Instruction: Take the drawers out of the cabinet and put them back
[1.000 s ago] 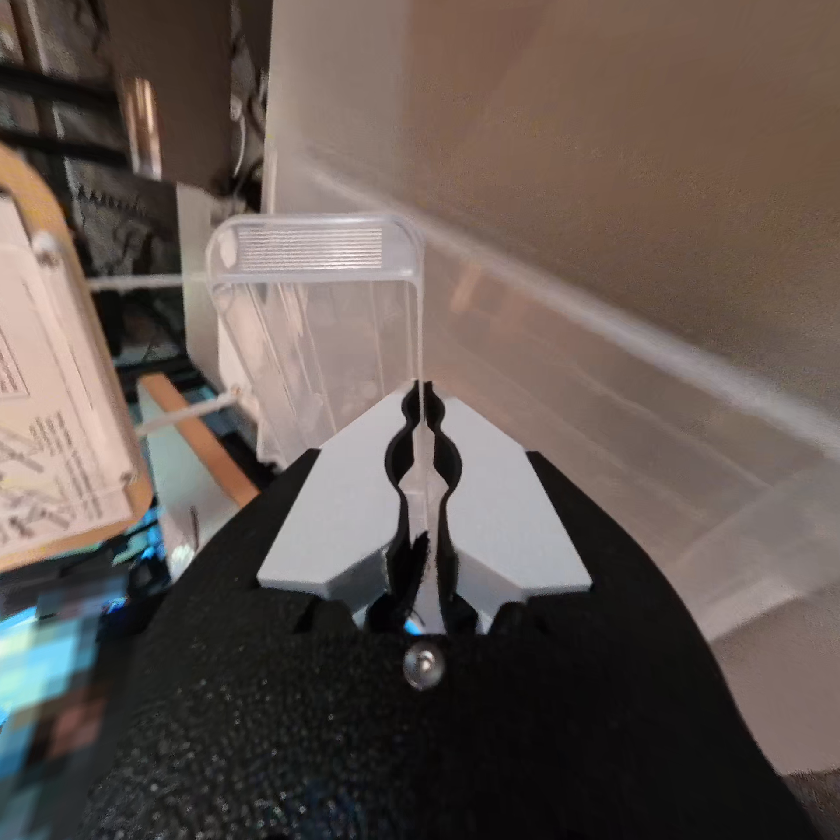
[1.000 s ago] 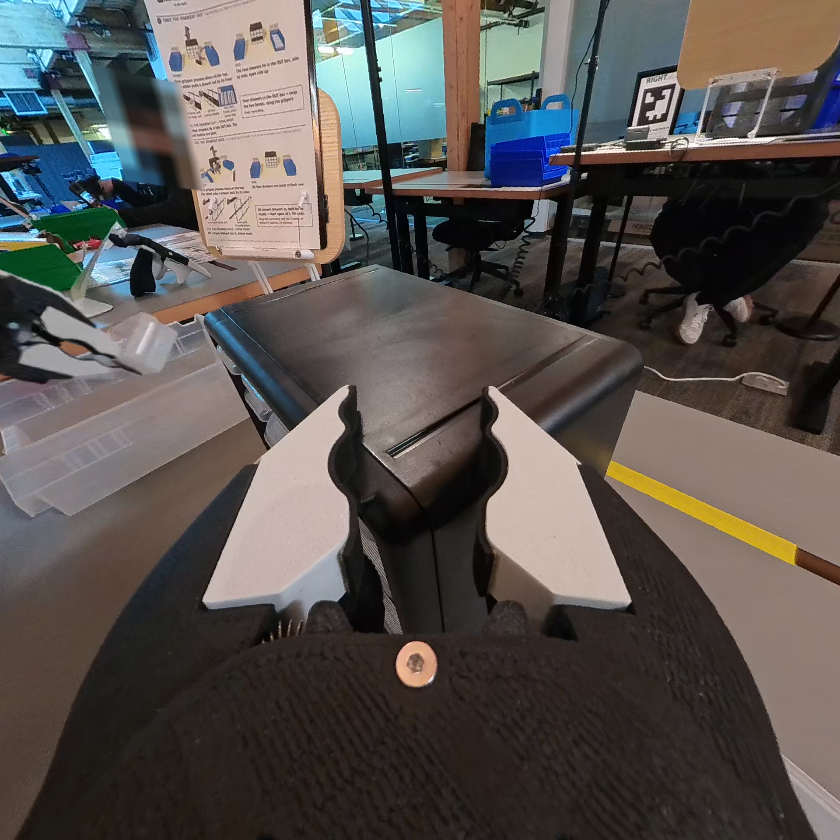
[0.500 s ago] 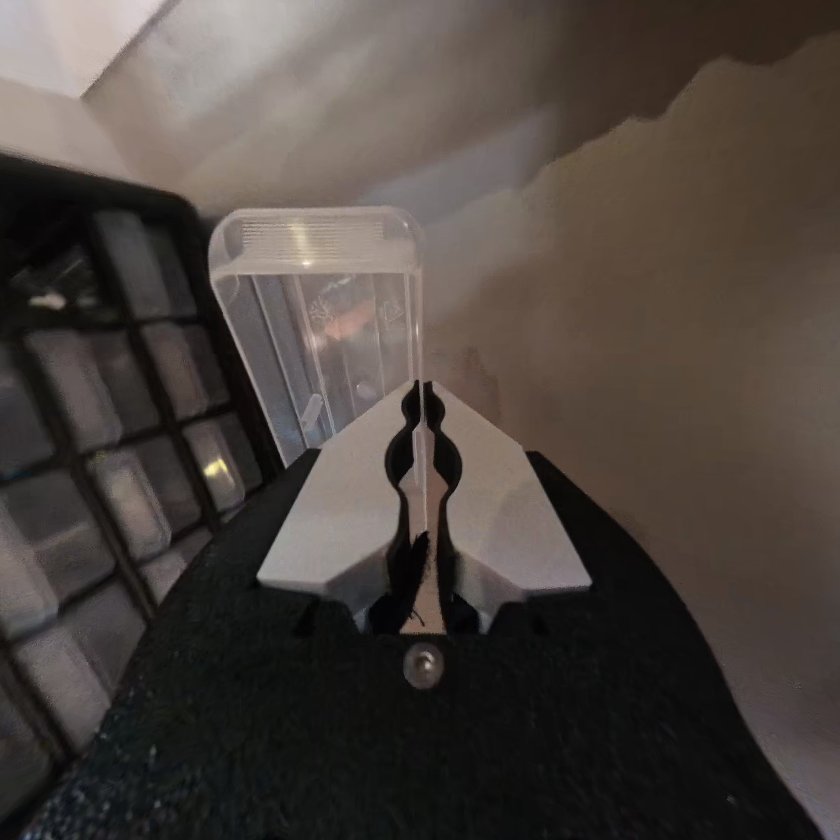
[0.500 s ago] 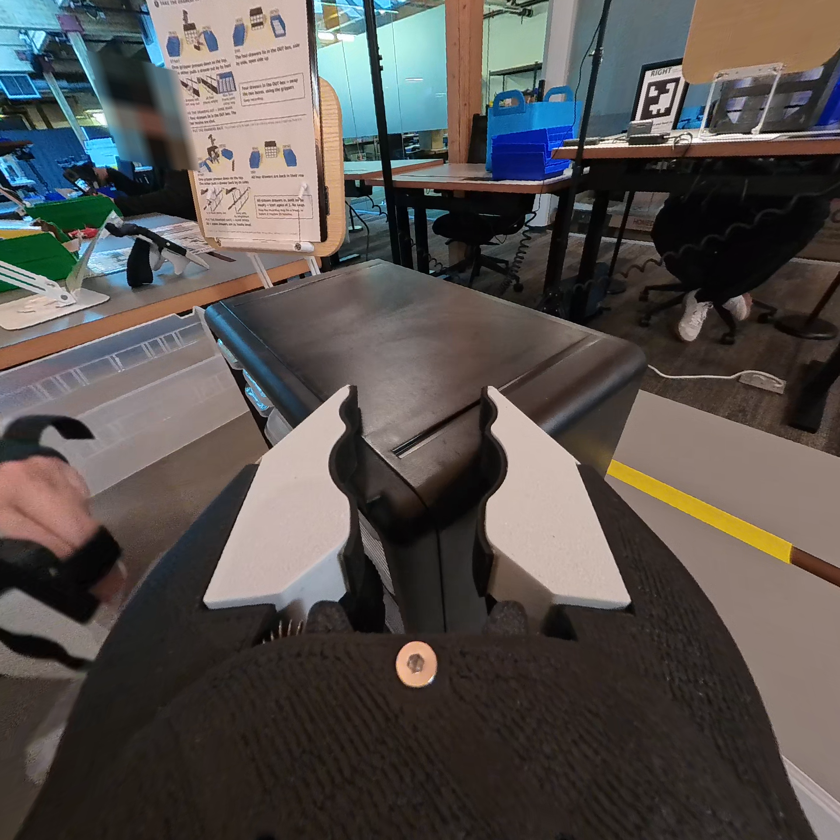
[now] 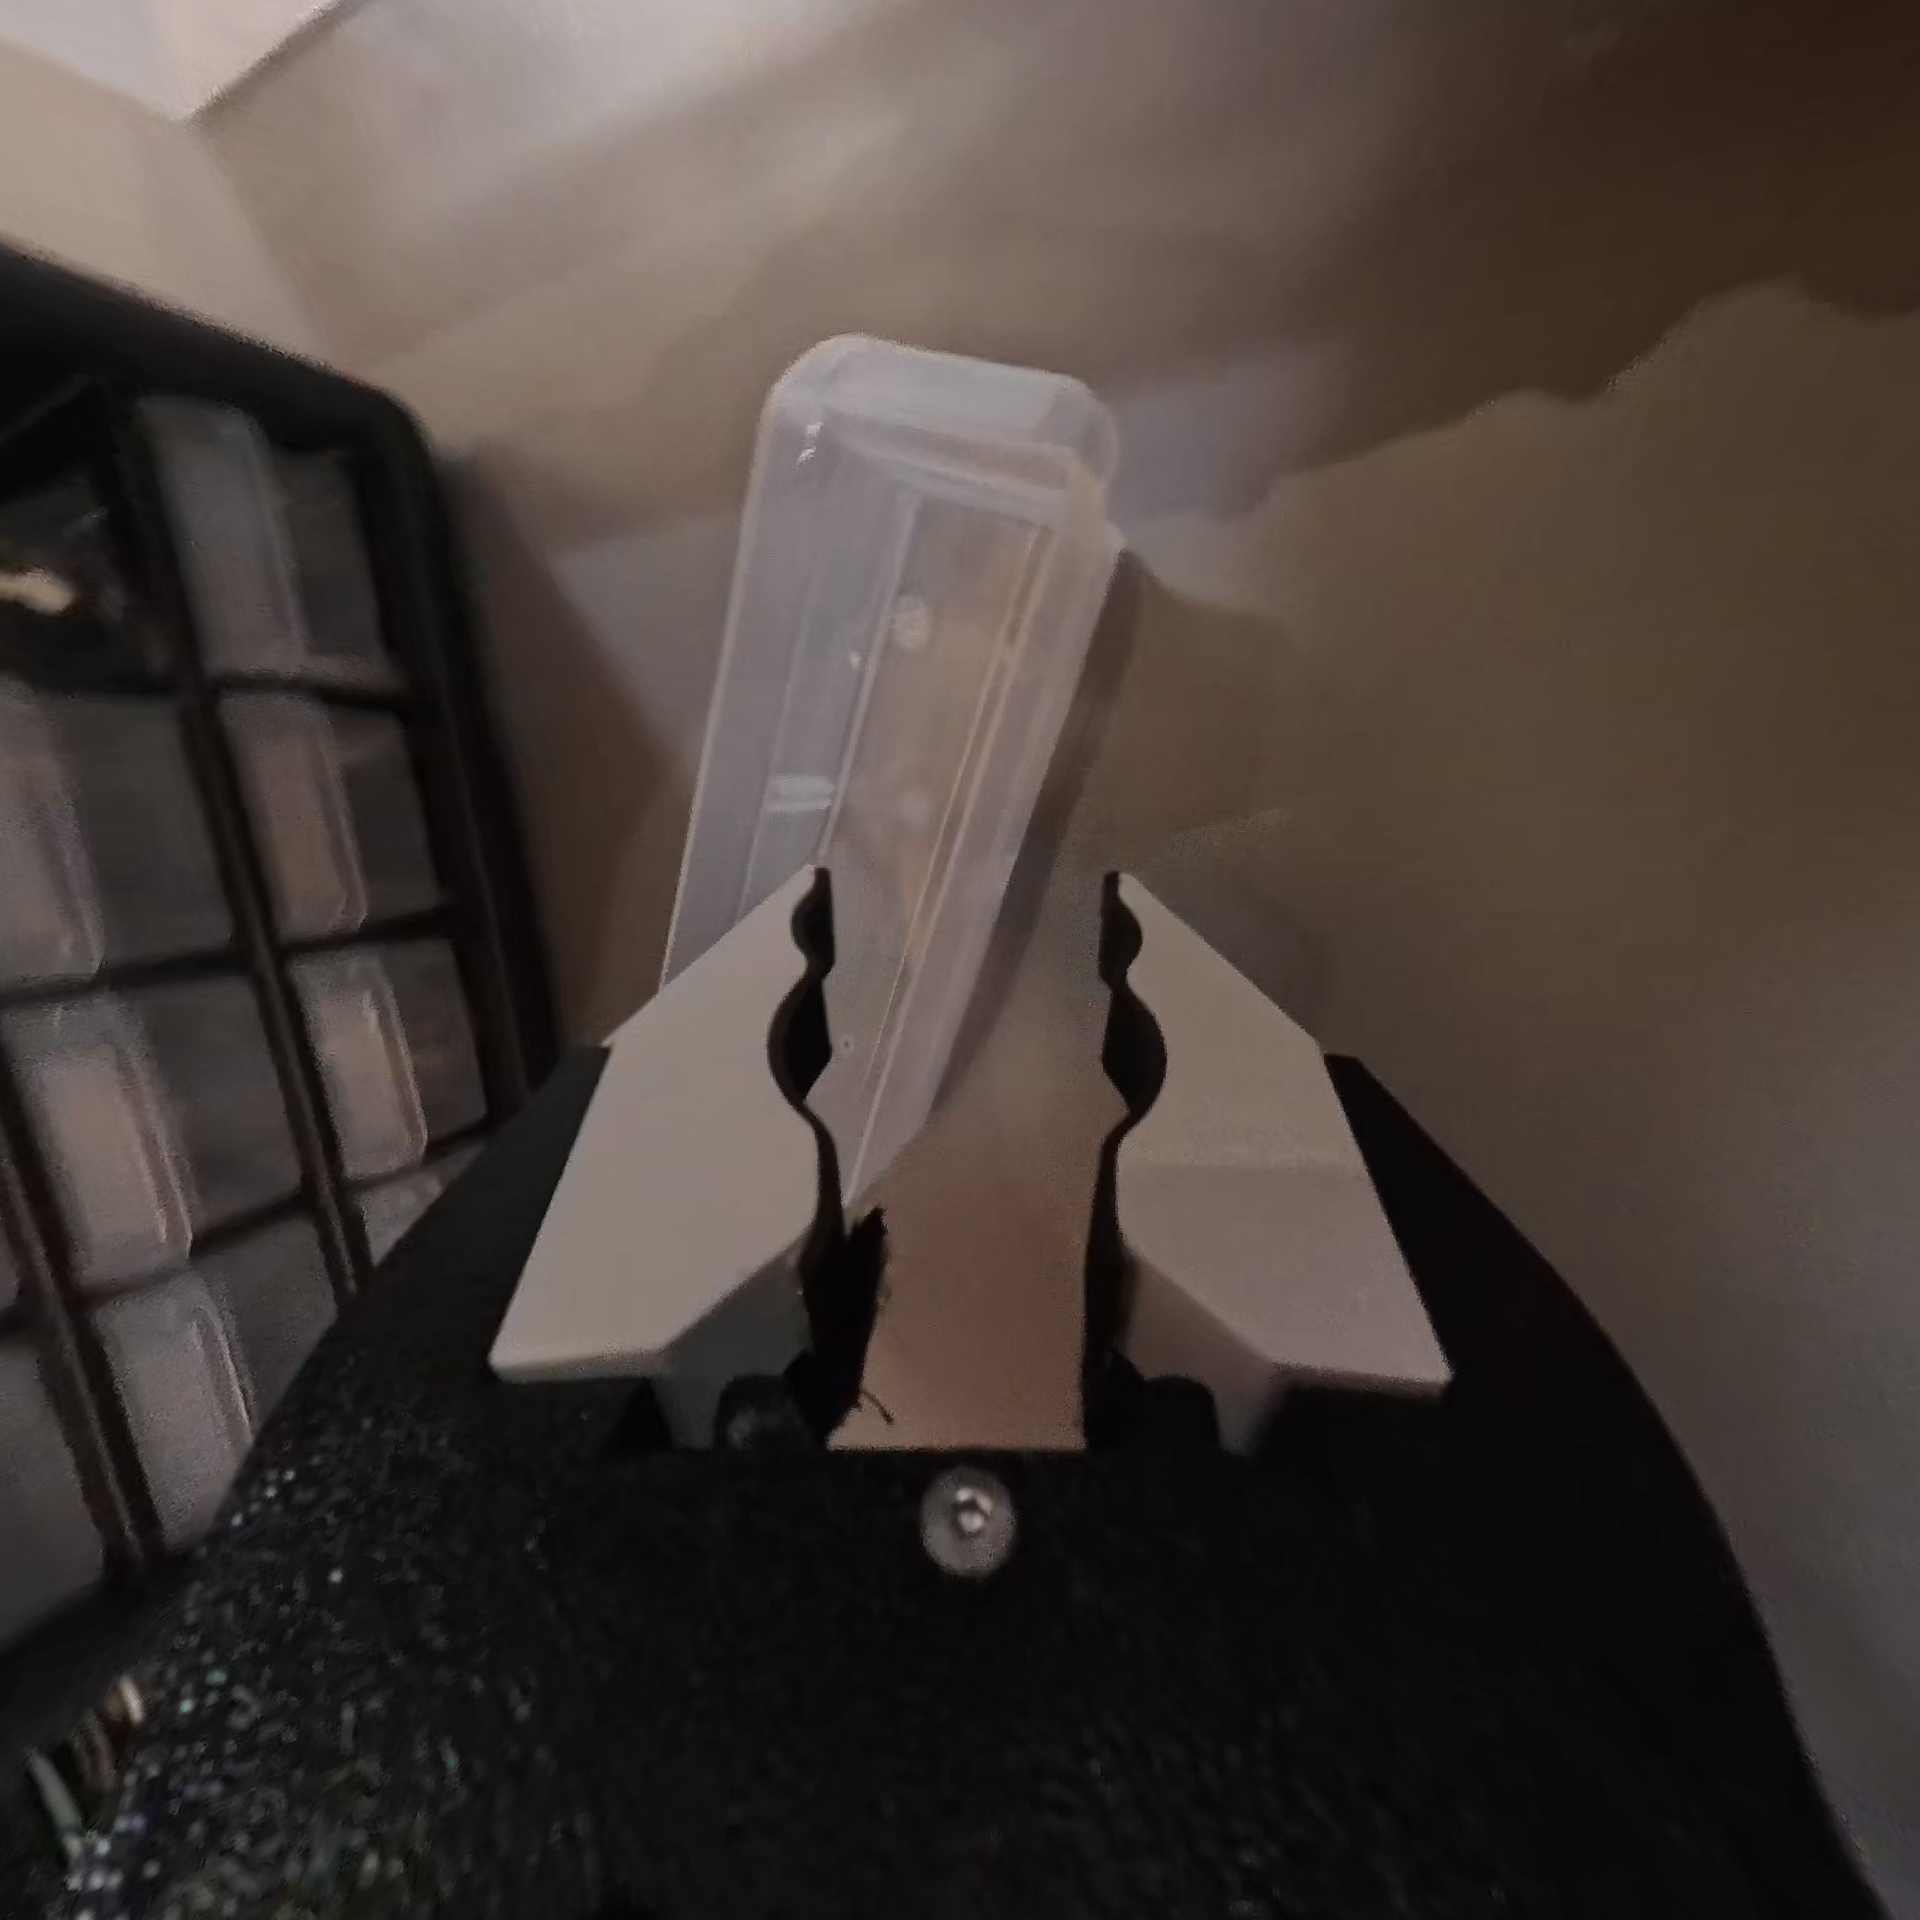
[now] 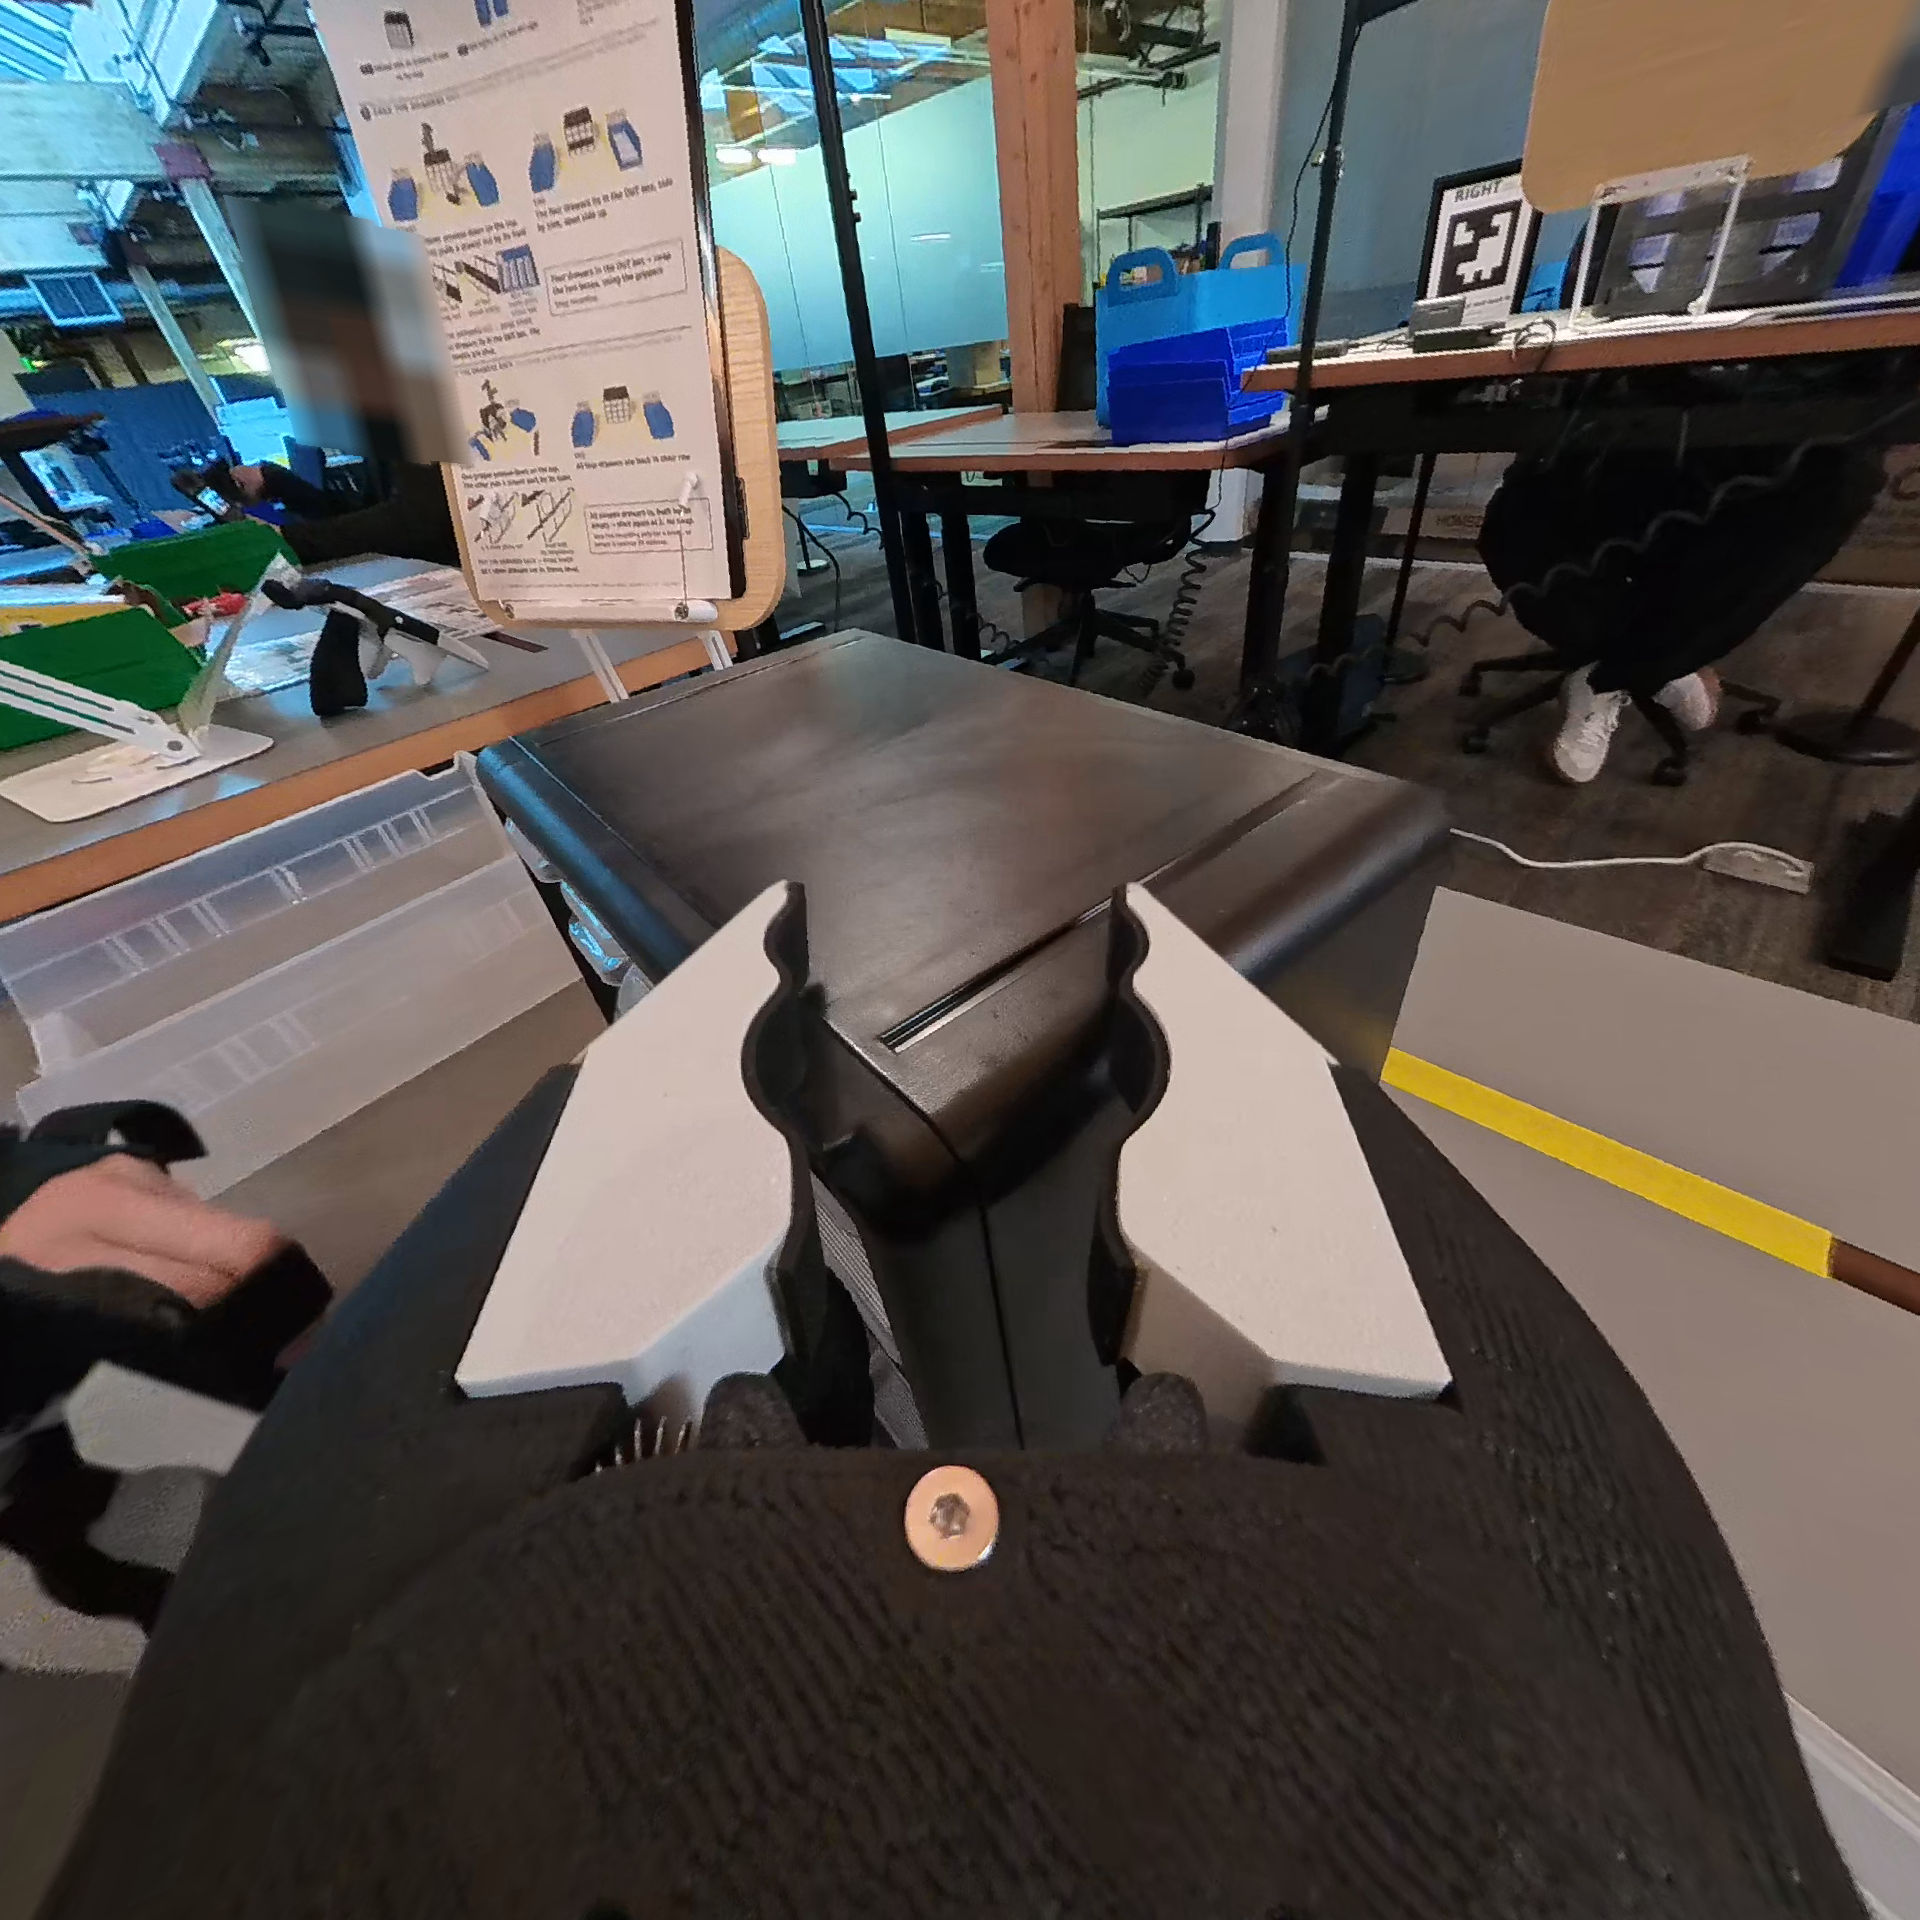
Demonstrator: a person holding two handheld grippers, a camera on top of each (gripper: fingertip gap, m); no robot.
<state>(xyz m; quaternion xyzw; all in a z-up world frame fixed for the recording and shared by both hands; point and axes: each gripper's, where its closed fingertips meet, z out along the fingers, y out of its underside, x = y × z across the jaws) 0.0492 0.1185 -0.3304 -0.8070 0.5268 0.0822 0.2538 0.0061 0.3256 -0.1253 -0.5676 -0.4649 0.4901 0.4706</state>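
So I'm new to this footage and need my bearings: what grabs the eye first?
In the left wrist view, a clear plastic drawer leans tilted between the left gripper's parted jaws, beside the cabinet's grid of drawers at left. In the right wrist view, the right gripper clamps the black cabinet's near top corner.

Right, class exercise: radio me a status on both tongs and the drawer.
Left tongs open, clear drawer loose and tilted between them. Right tongs shut on black cabinet corner. Nothing blocking in view.
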